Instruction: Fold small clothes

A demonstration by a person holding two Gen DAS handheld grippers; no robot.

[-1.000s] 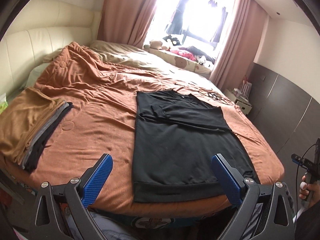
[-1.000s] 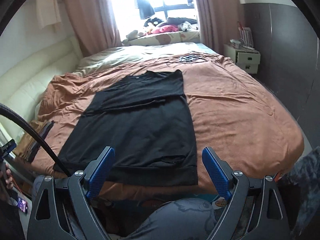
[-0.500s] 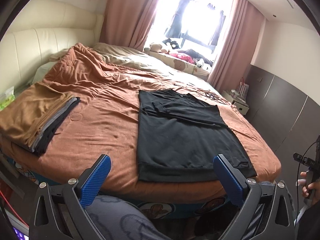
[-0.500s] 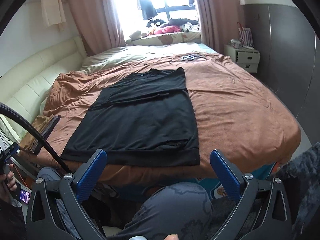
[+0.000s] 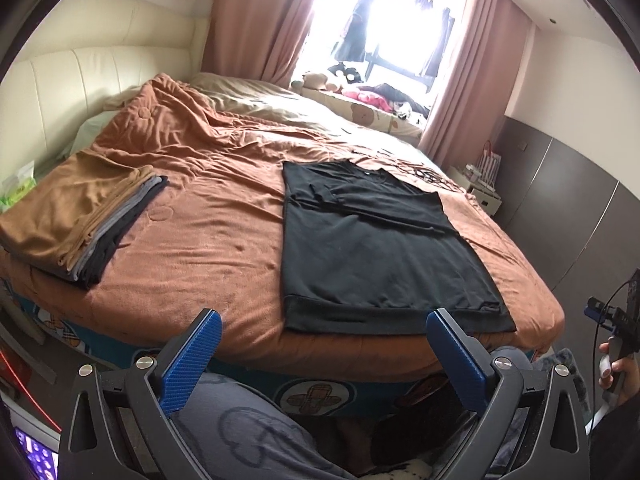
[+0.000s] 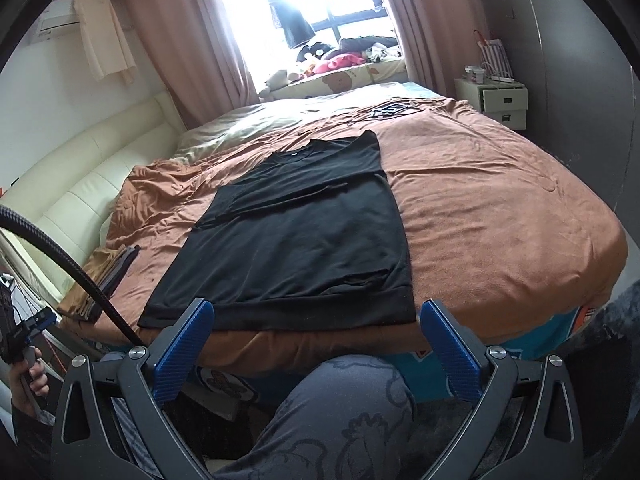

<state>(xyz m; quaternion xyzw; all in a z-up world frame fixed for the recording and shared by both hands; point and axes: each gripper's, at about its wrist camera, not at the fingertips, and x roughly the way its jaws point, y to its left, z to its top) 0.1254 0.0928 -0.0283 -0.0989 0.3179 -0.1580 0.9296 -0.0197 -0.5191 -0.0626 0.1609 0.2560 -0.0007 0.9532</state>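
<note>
Both grippers pulled back off bed; right gripper (image 6: 316, 322) just widened, left gripper (image 5: 323, 332) spread, both empty; black shirt (image 5: 372, 248) frame centre.

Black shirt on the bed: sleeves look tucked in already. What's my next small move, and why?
Probably bring both open grippers forward and down to the near hem of the black shirt. The left gripper and right gripper hang short of the bed edge, holding nothing, and the shirt lies flat with its sleeves folded across the chest, so the lengthwise fold looks next.
</note>
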